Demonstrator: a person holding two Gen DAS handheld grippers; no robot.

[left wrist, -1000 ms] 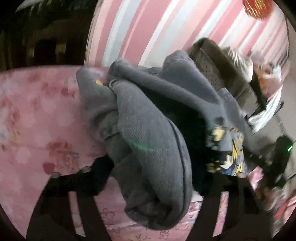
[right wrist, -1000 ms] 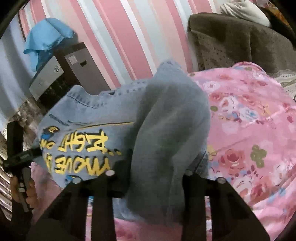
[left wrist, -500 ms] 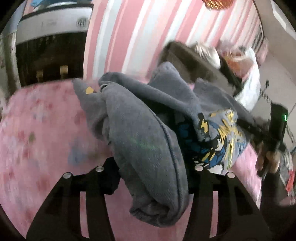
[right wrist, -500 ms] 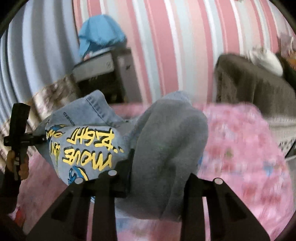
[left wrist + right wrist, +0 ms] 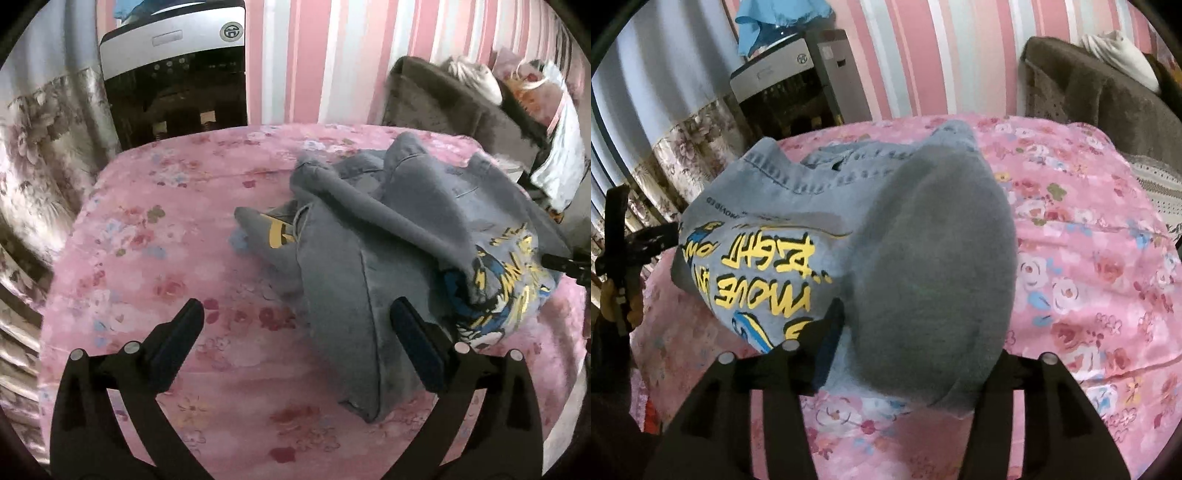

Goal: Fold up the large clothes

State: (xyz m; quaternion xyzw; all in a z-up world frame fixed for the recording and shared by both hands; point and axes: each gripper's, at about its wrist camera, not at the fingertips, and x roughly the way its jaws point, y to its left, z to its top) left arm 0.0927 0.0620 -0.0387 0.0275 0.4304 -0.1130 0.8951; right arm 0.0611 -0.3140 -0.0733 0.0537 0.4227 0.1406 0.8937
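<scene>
A grey-blue denim jacket (image 5: 373,236) with a yellow and blue print lies bunched on the pink floral bed (image 5: 155,236). My left gripper (image 5: 295,332) is open; the jacket's near fold lies beside its right finger (image 5: 417,343), not held. In the right wrist view the jacket (image 5: 923,266) is draped over my right gripper (image 5: 908,343), whose jaws are shut on a fold of it and hold it a little above the bed (image 5: 1089,258). The left gripper (image 5: 628,243) shows at the left edge there.
A dark cabinet with a silver top (image 5: 173,74) stands behind the bed against the striped wall. A brown armchair (image 5: 436,99) with clothes on it is at the back right. A floral curtain (image 5: 40,155) hangs at the left.
My left gripper has opened and let go of the jacket, which has dropped onto the bed. The right gripper still holds its fold and has come lower over the bed.
</scene>
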